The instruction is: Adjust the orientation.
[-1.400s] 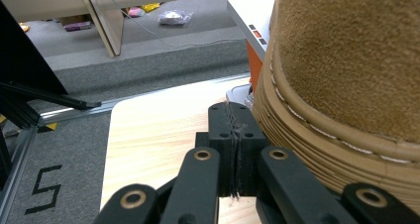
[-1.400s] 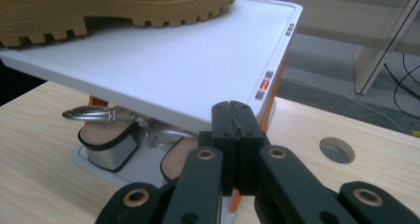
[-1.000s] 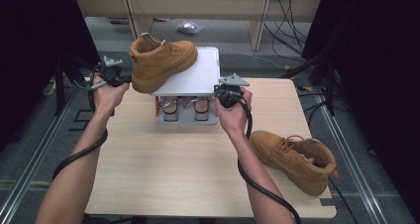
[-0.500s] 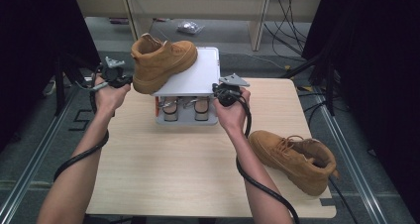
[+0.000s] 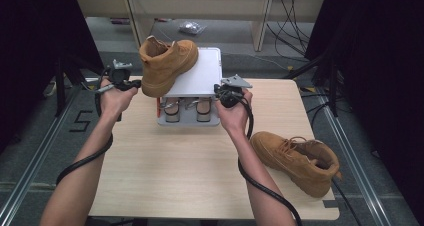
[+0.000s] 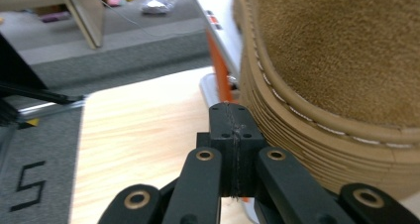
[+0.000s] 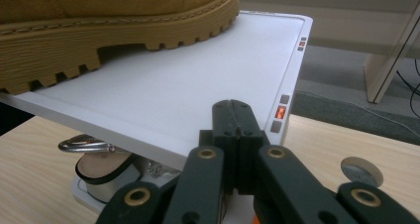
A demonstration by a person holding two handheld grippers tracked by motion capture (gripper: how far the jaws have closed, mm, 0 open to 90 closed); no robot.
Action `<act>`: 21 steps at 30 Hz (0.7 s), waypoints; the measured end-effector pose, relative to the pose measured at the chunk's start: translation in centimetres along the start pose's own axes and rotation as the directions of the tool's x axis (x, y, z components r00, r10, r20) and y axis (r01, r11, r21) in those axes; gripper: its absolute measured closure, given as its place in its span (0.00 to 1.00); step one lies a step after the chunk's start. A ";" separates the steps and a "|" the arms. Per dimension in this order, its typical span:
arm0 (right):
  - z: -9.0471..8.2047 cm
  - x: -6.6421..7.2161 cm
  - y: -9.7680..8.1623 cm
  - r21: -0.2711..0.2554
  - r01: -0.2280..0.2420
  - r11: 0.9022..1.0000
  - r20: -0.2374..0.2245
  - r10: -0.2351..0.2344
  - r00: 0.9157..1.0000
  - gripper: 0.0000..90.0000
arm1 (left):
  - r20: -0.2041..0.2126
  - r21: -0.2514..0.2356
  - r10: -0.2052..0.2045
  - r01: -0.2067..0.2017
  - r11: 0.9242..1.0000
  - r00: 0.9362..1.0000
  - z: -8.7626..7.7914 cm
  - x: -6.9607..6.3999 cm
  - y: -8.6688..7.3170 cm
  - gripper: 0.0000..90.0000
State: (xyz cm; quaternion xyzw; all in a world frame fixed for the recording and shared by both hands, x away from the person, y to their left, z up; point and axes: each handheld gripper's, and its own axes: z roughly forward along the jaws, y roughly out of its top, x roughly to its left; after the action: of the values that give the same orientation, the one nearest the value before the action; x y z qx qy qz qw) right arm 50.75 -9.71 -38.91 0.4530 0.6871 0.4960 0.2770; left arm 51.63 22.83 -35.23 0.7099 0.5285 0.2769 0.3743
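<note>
A tan suede boot (image 5: pixel 167 66) stands on the tilted white lid (image 5: pixel 202 76) of a grey device at the table's far middle, its heel hanging over the lid's left front edge. My left gripper (image 5: pixel 135 84) is shut and empty, its tip right beside the ribbed heel sole (image 6: pixel 307 135); contact cannot be told. My right gripper (image 5: pixel 218 91) is shut too, with nothing in it, at the lid's right front corner. In the right gripper view the closed jaws (image 7: pixel 235 117) point at the lid's edge (image 7: pixel 198 85) below the boot's sole (image 7: pixel 114 21). A second tan boot (image 5: pixel 297 158) lies on the table's near right.
Under the lid, the grey base (image 5: pixel 187 118) holds two foot-shaped forms with metal clips. A small orange light (image 7: pixel 281 111) glows on the lid's rim. A round disc (image 7: pixel 361 171) lies on the wooden table (image 5: pixel 175 171). Floor rails and cables run beside the table.
</note>
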 end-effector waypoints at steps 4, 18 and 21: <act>0.0 0.0 -0.1 -0.002 0.002 1.000 0.001 -0.002 1.000 1.00 | 0.002 -0.009 0.005 -0.005 1.000 1.000 0.0 -0.9 0.3 1.00; 0.0 -0.1 -0.1 -0.008 0.018 1.000 0.007 -0.018 1.000 1.00 | 0.048 -0.006 0.046 -0.046 0.999 0.998 0.1 -2.9 0.3 0.99; 0.0 0.0 -0.1 -0.004 0.013 1.000 0.006 -0.013 1.000 1.00 | 0.043 -0.020 0.062 -0.061 0.998 0.997 0.1 -2.9 0.2 0.96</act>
State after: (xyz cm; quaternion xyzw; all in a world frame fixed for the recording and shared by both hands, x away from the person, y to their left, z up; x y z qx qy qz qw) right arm 50.73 -9.77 -38.96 0.4493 0.6882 0.4943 0.2832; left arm 50.95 19.99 -35.14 0.7281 0.4956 0.2775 0.3837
